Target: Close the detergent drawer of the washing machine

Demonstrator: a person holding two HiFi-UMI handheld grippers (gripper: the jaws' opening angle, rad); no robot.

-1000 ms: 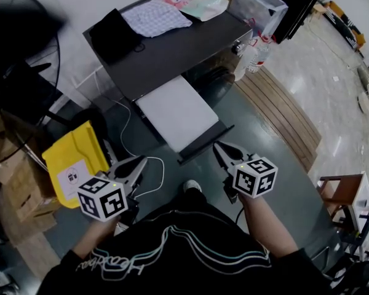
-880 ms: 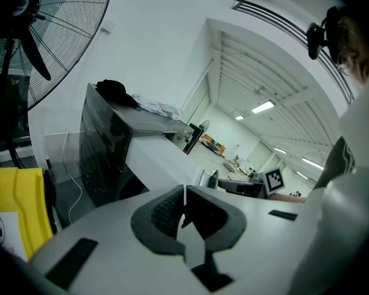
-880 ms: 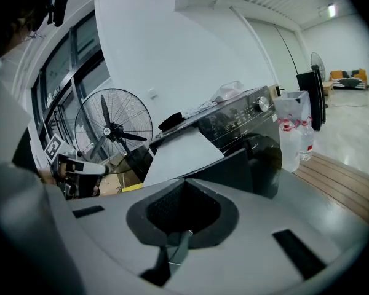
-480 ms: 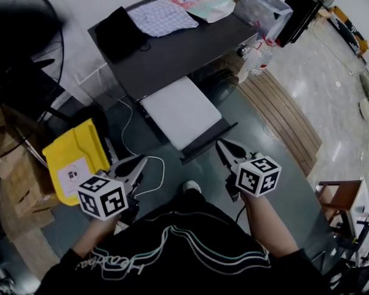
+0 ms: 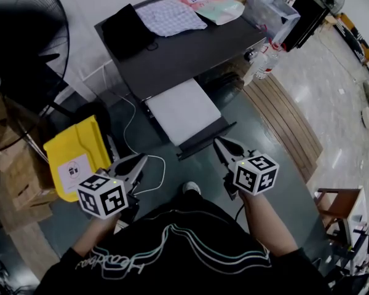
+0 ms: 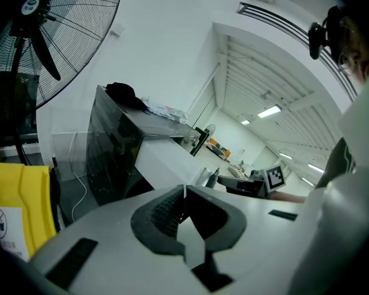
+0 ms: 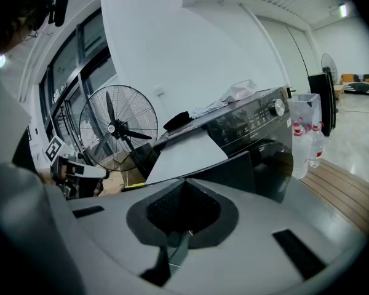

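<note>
White on top with a dark front lip, the drawer (image 5: 183, 112) sticks well out of the black washing machine (image 5: 190, 51), on the side facing me. I judge it to be stiff plastic on runners, light and easy to slide, so it needs a push rather than a grip. The lip (image 5: 206, 140) is the place to press, squarely in the middle so the drawer does not skew and jam. My right claw (image 5: 217, 142) is near that lip, pinched together on nothing. My left claw (image 5: 141, 160) is likewise closed and empty, farther off beside a yellow pack (image 5: 74, 158).
</note>
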